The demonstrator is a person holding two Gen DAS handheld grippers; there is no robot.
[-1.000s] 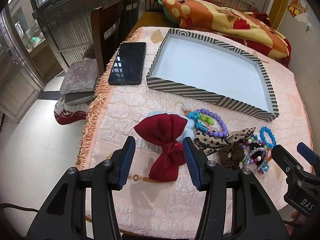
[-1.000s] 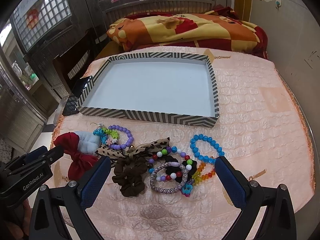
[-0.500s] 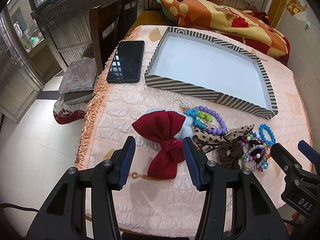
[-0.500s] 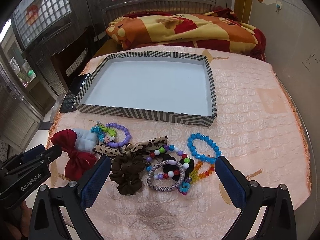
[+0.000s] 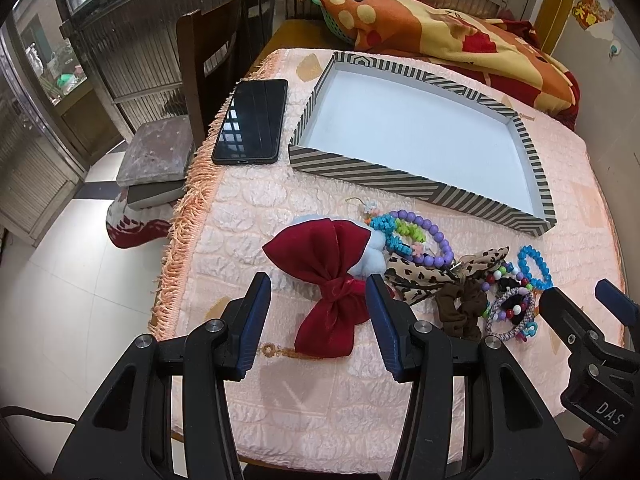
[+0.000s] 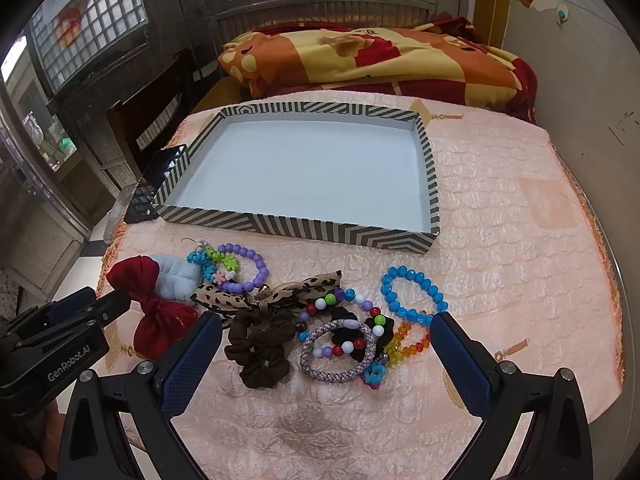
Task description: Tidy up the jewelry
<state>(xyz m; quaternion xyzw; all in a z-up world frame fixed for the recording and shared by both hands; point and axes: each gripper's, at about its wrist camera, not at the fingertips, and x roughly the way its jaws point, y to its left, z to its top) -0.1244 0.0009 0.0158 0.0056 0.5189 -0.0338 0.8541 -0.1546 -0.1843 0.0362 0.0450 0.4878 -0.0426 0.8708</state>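
Since nothing sits in the striped cardboard tray with the pale blue floor (image 5: 416, 132) yet, the job looks barely begun, w/ the first pick still to make.

Left wrist view: the left claw (image 5: 318, 306) is spread wide and holds nothing; its blue pads stand either side of the dark red satin bow (image 5: 332, 280), above the knot, not touching it as far as can be told. The bow lies on the peach quilted cloth of the counter (image 5: 248, 216), its right lobe against a pale blue plush piece (image 5: 370, 256), w/ the purple bead bracelet (image 5: 430, 236) just beyond. To do this well: come down square over the knot, the bow's thickest and stiffest part, and close there only, so the pad nearest the plush doesn't pinch it too. A black phone (image 5: 252, 122) lies left of the tray, clear of the path.

Right wrist view: the right claw (image 6: 324, 364) is also fully open and empty, hanging over the tangle – brown fabric scrunchie (image 6: 258, 350), grey-purple woven hair tie (image 6: 338, 350), leopard-print ribbon bow (image 6: 276, 292), blue faceted bead bracelet (image 6: 412, 292). The pieces overlap, so a single item should be lifted slowly; the blue bracelet lies near-free and is prob. the easiest. The tray (image 6: 296, 226) sits just behind the pile, a short carry.
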